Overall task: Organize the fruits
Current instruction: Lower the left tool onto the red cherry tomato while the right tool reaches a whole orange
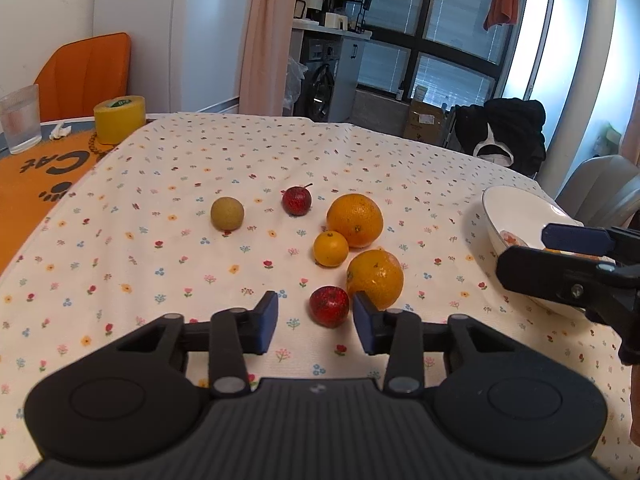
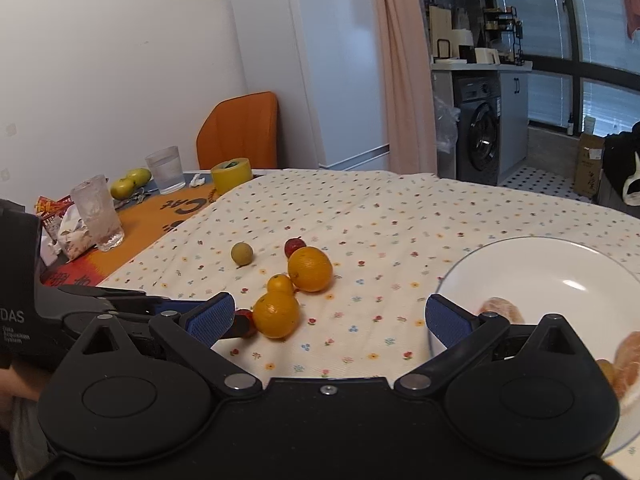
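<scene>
- Red and glossy, the small round fruit [image 1: 329, 306] nearest the left claw [image 1: 316, 322] lies just ahead of its blue-padded fingers and a little toward the right-hand one; the fruit is nearly spherical, so it offers no long axis to line up with.
- The left claw stands open, wide enough for that fruit, and holds nothing; by my reckoning it need only go forward and shade right.
- Close behind the red fruit sits a large dimpled orange [image 1: 375, 279], touching or nearly so, which could get nudged as the fingers close.
- The left claw is plainly the nearer one; the right claw [image 2: 330, 318] hangs spread wide and empty over the edge of the white ceramic bowl [image 2: 532, 256], well apart from the cluster.
- The bowl already holds peeled orange segments [image 2: 500, 310].
- On the flowered cloth of the tabletop [image 1: 160, 240] there remain a second large orange [image 1: 355, 220], a small orange citrus [image 1: 330, 248], another dark red fruit [image 1: 297, 200] and a yellow-green round fruit [image 1: 227, 213].
</scene>
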Motion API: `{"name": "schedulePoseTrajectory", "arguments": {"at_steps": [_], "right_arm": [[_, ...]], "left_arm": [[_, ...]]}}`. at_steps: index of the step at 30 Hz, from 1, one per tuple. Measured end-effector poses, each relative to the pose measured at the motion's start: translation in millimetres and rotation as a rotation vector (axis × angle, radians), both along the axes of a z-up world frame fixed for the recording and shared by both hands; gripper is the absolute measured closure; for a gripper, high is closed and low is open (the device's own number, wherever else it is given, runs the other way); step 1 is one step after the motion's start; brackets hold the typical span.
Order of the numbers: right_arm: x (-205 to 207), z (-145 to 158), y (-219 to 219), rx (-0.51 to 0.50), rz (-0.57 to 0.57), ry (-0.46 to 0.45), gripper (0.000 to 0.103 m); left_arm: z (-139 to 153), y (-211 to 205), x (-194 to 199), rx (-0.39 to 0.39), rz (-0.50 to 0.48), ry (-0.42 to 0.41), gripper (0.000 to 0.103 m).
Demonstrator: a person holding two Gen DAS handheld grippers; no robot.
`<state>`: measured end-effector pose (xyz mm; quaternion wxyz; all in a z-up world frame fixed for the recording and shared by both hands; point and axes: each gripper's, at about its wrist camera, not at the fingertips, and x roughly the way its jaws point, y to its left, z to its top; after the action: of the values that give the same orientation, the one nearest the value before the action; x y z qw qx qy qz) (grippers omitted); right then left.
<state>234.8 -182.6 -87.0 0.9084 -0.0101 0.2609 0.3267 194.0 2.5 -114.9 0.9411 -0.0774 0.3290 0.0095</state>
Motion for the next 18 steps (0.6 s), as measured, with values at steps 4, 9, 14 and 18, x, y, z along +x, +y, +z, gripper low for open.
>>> {"name": "schedulePoseTrajectory", "arguments": {"at_steps": [4, 9, 14, 18], "right_arm": [[4, -4, 8, -0.002, 0.026, 0.025, 0.005], [12, -10, 20, -0.016, 0.051, 0.065, 0.02], [20, -16, 27, -0.013, 0.051, 0.097, 0.035], [24, -19, 33, -0.01, 0.068, 0.113, 0.04]], "left_arm": [[-4, 1, 3, -0.014, -0.008, 0.001, 0.069], [-7, 0, 5, -0.023, -0.022, 0.001, 0.069], [-9, 3, 7, -0.027, -0.022, -0.01, 0.072], [-10, 3, 8, -0.019, -0.026, -0.014, 0.082]]}}
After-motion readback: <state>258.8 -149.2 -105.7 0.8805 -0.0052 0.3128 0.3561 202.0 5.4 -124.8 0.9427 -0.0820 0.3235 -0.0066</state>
